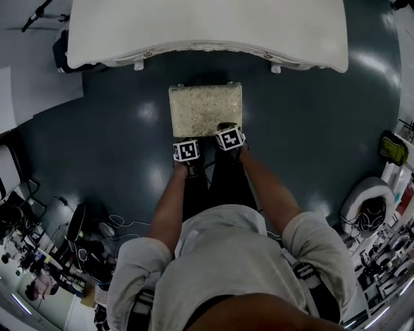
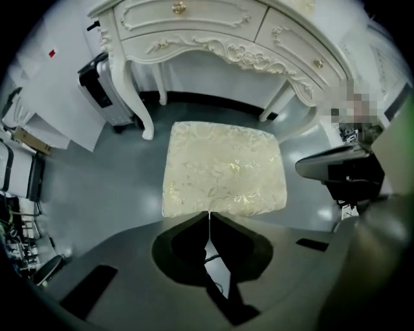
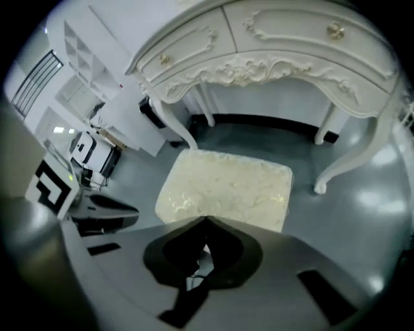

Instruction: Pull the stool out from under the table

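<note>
Stool (image 1: 206, 110) seat: pale cream-gold, glossy leaf-and-scroll brocade with yellowish glints. Table (image 1: 207, 29) at twelve o'clock from it: white, carved scrollwork, gold knobs (image 2: 179, 7), legs the same white. Floor (image 1: 116, 129): dark blue-grey, glossy, pale light spots. My left gripper (image 2: 209, 213) and right gripper (image 3: 206, 220): grey bodies, black jaws (marker cubes (image 1: 186, 151) carry black-and-white squares). My shirt (image 1: 226, 258): light grey. Trousers (image 1: 217, 184): black.

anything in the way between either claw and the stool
Nothing visible does. The shut left claw and right claw are at the near edge of the cream square padded stool, which stands out from under the white carved table.
</note>
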{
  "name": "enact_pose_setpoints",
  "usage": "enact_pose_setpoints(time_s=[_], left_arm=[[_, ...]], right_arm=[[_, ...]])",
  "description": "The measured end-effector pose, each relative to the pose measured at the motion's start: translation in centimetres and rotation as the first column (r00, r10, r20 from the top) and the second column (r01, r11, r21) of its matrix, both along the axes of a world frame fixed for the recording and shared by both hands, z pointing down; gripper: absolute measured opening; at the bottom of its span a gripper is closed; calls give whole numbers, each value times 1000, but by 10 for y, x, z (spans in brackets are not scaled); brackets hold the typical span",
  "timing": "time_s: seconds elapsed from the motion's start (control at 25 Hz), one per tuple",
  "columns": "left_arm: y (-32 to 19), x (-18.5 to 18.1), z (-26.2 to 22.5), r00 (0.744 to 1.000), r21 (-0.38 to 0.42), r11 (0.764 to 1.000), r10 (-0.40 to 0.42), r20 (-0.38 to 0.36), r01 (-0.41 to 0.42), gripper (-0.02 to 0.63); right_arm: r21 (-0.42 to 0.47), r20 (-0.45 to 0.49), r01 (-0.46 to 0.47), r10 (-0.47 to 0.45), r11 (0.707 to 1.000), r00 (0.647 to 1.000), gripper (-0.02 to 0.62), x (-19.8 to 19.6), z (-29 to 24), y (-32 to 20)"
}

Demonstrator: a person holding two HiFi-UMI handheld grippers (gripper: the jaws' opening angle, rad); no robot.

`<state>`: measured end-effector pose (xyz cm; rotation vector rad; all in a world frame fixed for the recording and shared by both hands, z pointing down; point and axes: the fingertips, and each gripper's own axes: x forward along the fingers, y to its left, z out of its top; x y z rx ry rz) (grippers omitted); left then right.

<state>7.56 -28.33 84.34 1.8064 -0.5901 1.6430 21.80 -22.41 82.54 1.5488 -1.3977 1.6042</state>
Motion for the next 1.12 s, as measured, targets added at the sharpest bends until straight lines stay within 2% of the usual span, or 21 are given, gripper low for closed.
enact_pose_setpoints(time_s=[0.04, 0.12, 0.2, 0.32, 0.44, 0.56, 0.68, 0.76, 0.84, 0.92, 1.0, 1.12], left_arm=[[-2, 2, -6, 999, 9, 1000, 17, -28, -17, 15], [-2, 15, -26, 991, 43, 998, 58, -118, -53, 15], [11, 38, -65, 966, 101, 991, 114, -231, -93, 15], [43, 71, -152, 898, 254, 960, 215, -385, -121, 15], [50, 71, -238, 835, 388, 918, 273, -477, -79, 15], [39, 65, -312, 786, 423, 906, 260, -560, 2, 15], [41, 70, -372, 713, 414, 908, 247, -657, 67, 15], [48, 75, -407, 664, 436, 897, 281, -693, 76, 15], [60, 77, -434, 626, 454, 887, 308, -717, 83, 15], [66, 85, -456, 590, 449, 887, 309, -746, 104, 15], [65, 94, -473, 562, 453, 884, 317, -764, 116, 15], [77, 105, -490, 529, 484, 870, 368, -765, 93, 15]], right_arm=[[38, -5, -25, 25, 999, 1000, 15, 0, -11, -7], [110, -42, -17, 21, 994, 999, 15, 0, -35, -12], [177, -140, 17, 8, 984, 990, 15, 10, -73, 4], [273, -333, 35, 60, 961, 941, 14, 36, -163, 51], [397, -420, 19, 163, 918, 893, 14, 33, -262, 69], [508, -449, 25, 240, 861, 861, 14, 16, -350, 59], [602, -439, 31, 298, 798, 848, 14, 6, -413, 49], [627, -430, 33, 310, 778, 848, 14, 2, -438, 49], [625, -443, 58, 293, 779, 847, 14, -2, -456, 57], [626, -479, 108, 271, 773, 835, 14, -1, -475, 63], [636, -521, 167, 260, 753, 813, 14, 0, -495, 66], [657, -550, 215, 264, 723, 792, 12, -2, -518, 78]])
